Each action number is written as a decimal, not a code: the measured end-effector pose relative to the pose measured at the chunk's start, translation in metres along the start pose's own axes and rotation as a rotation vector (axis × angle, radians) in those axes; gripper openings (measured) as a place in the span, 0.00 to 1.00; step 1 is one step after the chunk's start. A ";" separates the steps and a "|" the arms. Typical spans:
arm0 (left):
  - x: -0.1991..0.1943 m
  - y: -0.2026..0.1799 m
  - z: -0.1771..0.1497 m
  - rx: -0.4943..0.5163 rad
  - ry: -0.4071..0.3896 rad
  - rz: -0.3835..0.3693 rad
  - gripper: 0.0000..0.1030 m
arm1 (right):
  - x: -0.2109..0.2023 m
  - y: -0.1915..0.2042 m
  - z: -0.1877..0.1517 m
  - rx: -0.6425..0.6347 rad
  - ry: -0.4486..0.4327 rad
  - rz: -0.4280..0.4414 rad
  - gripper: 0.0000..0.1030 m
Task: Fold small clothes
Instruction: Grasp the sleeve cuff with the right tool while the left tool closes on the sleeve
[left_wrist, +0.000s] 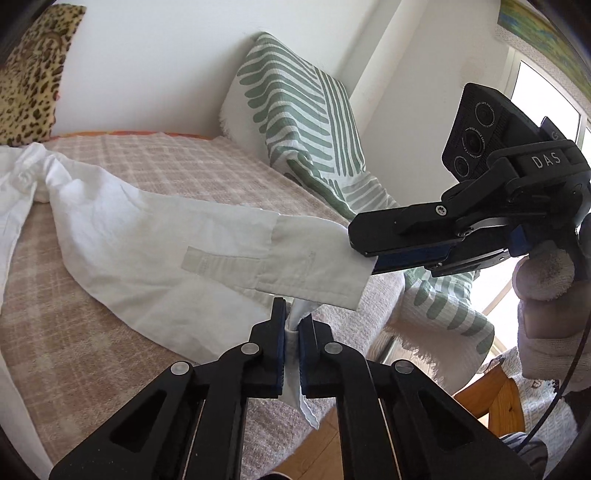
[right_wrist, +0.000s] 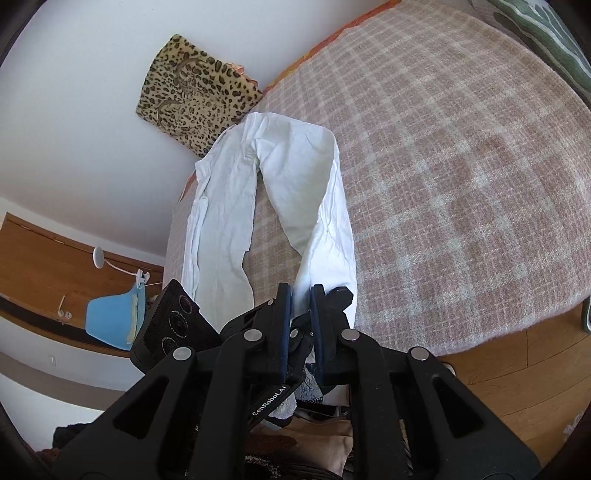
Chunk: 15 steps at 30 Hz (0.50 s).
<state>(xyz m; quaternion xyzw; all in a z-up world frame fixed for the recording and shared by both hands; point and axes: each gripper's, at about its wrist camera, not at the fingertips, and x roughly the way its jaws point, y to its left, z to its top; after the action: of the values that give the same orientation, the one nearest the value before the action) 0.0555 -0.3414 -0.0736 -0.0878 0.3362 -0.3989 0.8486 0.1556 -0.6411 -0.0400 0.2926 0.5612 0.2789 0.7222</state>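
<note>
A: Where are the white trousers (right_wrist: 280, 192) right now?

B: Spread over the bed (right_wrist: 461, 177) with its pink checked blanket, waist toward the leopard-print cushion (right_wrist: 192, 107) at about eleven o'clock in the right wrist view, both legs running down toward six o'clock.

A: And the tools?

B: The left tool (left_wrist: 291, 354) is pressed together on a bunched bit of white cloth at the hem end of one leg. The right tool (left_wrist: 373, 258) comes in from three o'clock in the left wrist view, its jaws set on either side of the cuff edge; whether its pads actually press the fabric I cannot tell, as the jaws look a little parted in its own view.

A: Why hold it there?

B: My guess: taking the hem at two spots lifts it evenly, so the leg can be carried up toward the waist without sagging.

A: Any writing?

B: "DAS" on the right tool's body, and "CenRobot.AI" on the left tool, seen from the right wrist. A gloved hand (left_wrist: 546, 306) holds the right one.
</note>
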 end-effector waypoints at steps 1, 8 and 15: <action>-0.005 0.003 0.002 -0.006 -0.008 0.003 0.04 | -0.003 0.002 0.005 -0.013 -0.016 0.001 0.37; -0.049 0.022 0.001 -0.064 -0.056 0.011 0.04 | 0.015 0.007 0.088 -0.055 -0.102 -0.056 0.51; -0.091 0.029 0.000 -0.071 -0.122 0.034 0.04 | 0.122 0.008 0.168 -0.027 -0.041 -0.149 0.51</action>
<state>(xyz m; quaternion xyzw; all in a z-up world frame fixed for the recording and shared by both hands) 0.0318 -0.2552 -0.0407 -0.1363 0.2993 -0.3663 0.8705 0.3448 -0.5651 -0.0796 0.2457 0.5627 0.2259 0.7563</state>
